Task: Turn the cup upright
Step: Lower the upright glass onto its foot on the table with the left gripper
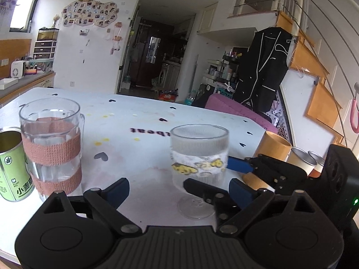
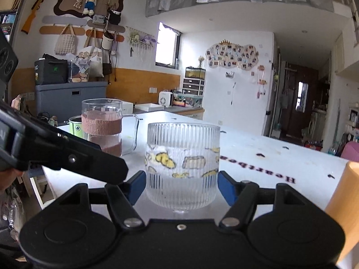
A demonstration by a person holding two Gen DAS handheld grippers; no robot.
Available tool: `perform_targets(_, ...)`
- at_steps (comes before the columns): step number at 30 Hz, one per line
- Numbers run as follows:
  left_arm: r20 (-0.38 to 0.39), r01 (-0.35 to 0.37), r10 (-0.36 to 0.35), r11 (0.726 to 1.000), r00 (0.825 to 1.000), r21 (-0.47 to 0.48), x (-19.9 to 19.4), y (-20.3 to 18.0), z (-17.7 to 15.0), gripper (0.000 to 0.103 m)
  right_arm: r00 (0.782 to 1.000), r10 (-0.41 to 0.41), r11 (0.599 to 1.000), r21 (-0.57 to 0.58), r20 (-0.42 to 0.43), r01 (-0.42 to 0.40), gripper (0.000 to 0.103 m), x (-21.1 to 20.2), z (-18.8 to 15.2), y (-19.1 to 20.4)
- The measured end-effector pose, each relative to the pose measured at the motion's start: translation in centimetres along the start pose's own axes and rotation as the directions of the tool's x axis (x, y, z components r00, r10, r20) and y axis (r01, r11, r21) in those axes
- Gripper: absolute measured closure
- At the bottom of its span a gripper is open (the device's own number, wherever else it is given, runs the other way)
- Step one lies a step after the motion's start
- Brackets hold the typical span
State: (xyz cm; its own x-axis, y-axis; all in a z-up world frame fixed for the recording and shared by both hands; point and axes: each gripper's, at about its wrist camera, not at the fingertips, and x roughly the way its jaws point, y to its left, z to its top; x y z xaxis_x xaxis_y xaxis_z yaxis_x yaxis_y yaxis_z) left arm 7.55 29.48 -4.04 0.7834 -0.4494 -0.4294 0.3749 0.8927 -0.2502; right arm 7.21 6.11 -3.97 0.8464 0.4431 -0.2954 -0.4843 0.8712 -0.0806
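White table (image 1: 139, 121) with small hearts carries everything; the mug (image 1: 50, 145) with pink bands stands toward its left edge. Nearer the front edge the ribbed glass cup (image 2: 182, 163) stands upright on its foot. The right gripper (image 2: 181, 185) brackets it, pads just beside the walls; contact is unclear. The left gripper (image 1: 179, 187) gapes empty. A crooked pull-back could topple the cup.

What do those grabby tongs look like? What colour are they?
Both tongs, left and right, are made of black plastic with angled link bars, silver pivot screws and round discs on a ribbed base. Their fingertips wear blue pads. The black body behind the right one shows a small green light. No cables or sleeves show.
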Motion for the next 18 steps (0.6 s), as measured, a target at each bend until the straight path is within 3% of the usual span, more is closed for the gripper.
perform_targets(12,0.023,0.023,-0.023,1.0,0.999,0.001,-0.8,1.3,-1.1,0.012,0.996,0.046,0.997,0.07,-0.074,-0.041,0.032,0.0,0.8,-1.4)
perform_targets(18,-0.074,-0.024,0.027,0.999,0.997,0.037,1.6,2.3,-2.8,0.025,0.993,0.078,0.994,0.086,-0.09,-0.07,0.032,-0.2,1.0,-2.3)
